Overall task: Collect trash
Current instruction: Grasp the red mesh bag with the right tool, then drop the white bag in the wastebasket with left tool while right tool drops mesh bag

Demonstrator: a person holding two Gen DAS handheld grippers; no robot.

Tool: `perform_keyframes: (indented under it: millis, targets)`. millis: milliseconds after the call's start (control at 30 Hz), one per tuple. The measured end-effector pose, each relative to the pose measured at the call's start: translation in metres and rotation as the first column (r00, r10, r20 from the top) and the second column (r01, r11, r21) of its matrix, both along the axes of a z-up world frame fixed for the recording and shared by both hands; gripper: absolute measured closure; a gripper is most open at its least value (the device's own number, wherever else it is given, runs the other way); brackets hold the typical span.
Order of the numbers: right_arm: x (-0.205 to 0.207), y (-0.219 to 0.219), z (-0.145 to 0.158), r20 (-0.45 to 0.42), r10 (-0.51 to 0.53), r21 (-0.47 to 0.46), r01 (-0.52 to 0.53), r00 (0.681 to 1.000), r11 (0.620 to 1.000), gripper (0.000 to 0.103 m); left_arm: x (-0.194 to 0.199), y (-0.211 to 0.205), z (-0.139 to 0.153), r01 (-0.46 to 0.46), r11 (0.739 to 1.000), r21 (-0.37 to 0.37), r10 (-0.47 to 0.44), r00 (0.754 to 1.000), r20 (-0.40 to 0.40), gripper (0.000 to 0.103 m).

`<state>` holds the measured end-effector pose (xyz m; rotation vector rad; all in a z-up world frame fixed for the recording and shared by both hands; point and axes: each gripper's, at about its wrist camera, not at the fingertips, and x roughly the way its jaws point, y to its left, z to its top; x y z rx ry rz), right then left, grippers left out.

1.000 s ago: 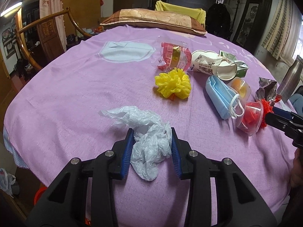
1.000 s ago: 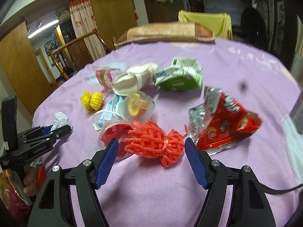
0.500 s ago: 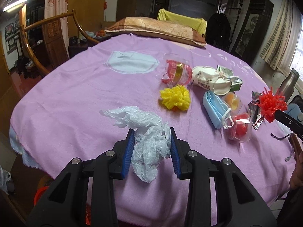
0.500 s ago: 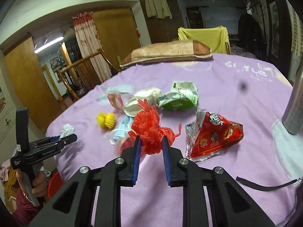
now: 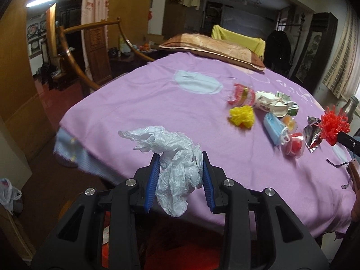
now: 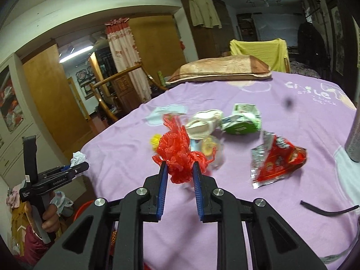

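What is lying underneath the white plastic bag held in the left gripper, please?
The white plastic bag hangs in the left gripper over the edge of the purple tablecloth. Nothing else shows beneath; the cloth directly behind it is hidden.

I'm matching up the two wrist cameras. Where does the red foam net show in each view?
Left wrist: the red foam net is at the far right edge, lifted above the table in the right gripper's tips.
Right wrist: it sits at centre, clamped in the right gripper.
Shared landmark: the brown pillow at the far edge of the purple tablecloth.
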<state>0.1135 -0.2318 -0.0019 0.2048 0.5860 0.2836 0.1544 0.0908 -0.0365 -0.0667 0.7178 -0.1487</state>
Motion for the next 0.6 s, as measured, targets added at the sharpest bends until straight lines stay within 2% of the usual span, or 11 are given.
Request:
perform_keyframes:
  millis: [133,300,367,400,433,533,600]
  targets:
    - [-0.004,0.028,0.004,0.0,0.06,-0.009,-0.06,0.998,0.998,0.08,-0.018,0.039,-0.011,-0.067,0.998,-0.002,0.067,0.998,-0.021,0.066]
    - [0.002,0.068,0.002,-0.033,0.143,-0.005,-0.143,0.989,0.99,0.08,-0.034,0.095,-0.038,-0.159,0.987,0.024,0.161,0.983,-0.093,0.065]
    - [0.007,0.087,-0.001,-0.057,0.183,0.002,-0.183,0.981,0.983,0.08,-0.038,0.115,-0.052,-0.193,0.98,0.052,0.198,0.97,-0.14,0.047]
    - [0.01,0.098,-0.003,-0.071,0.207,0.005,-0.207,0.976,0.978,0.08,-0.041,0.126,-0.059,-0.22,0.973,0.067,0.228,0.96,-0.162,0.027]
    - [0.012,0.11,-0.005,-0.087,0.23,0.006,-0.23,0.969,0.973,0.08,-0.044,0.134,-0.063,-0.243,0.967,0.073,0.252,0.953,-0.167,0.016]
    - [0.019,0.142,-0.01,-0.12,0.283,-0.003,-0.286,0.952,0.958,0.08,-0.054,0.164,-0.07,-0.309,0.949,0.065,0.316,0.934,-0.168,0.009]
    - [0.023,0.168,-0.016,-0.15,0.328,-0.01,-0.333,0.933,0.943,0.08,-0.058,0.183,-0.072,-0.341,0.94,0.022,0.34,0.924,-0.176,0.007]
